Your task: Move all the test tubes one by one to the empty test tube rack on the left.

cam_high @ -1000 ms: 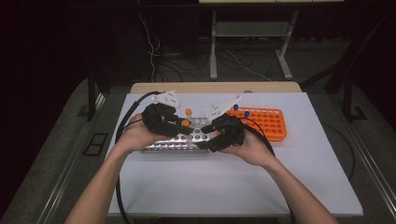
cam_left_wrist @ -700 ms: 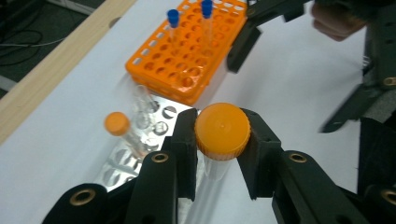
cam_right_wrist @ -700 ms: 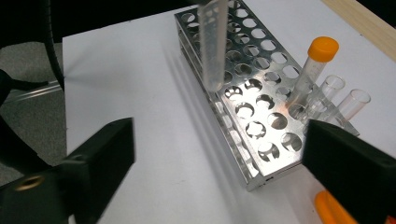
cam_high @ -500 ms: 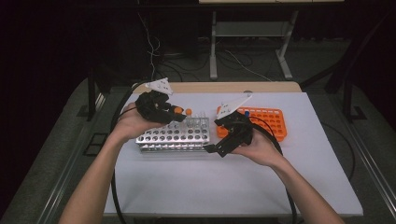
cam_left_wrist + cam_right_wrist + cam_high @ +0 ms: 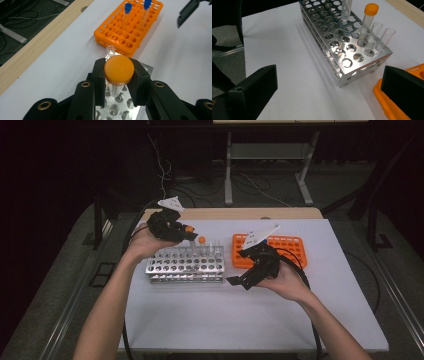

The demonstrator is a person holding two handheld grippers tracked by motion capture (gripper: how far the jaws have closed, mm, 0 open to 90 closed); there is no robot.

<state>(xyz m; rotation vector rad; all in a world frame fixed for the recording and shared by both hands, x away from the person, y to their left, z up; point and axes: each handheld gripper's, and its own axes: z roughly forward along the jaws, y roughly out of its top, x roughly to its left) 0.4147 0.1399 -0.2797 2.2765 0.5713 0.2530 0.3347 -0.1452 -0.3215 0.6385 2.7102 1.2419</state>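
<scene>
My left gripper (image 5: 118,75) is shut on an orange-capped clear tube (image 5: 118,70), gripping it just under the cap. It holds the tube over the back of the metal rack (image 5: 185,265), where the left gripper (image 5: 186,231) hovers. The tube's lower end (image 5: 345,10) hangs above the rack holes. My right gripper (image 5: 240,281) stands open by the rack's right end; its jaws have just been opening and nothing is between them. In the rack (image 5: 332,55) stand another orange-capped tube (image 5: 368,20) and two uncapped clear tubes (image 5: 374,32).
An orange rack (image 5: 285,245) sits right of the metal one, with two blue-capped tubes (image 5: 128,7) in its far rows. The white mat (image 5: 225,320) has free room in front. A wooden strip (image 5: 250,213) runs along its back edge.
The two hands have parted from over the metal rack. The left gripper went back and left with its tube. The right gripper drew right and toward the front, its jaws now wide.
</scene>
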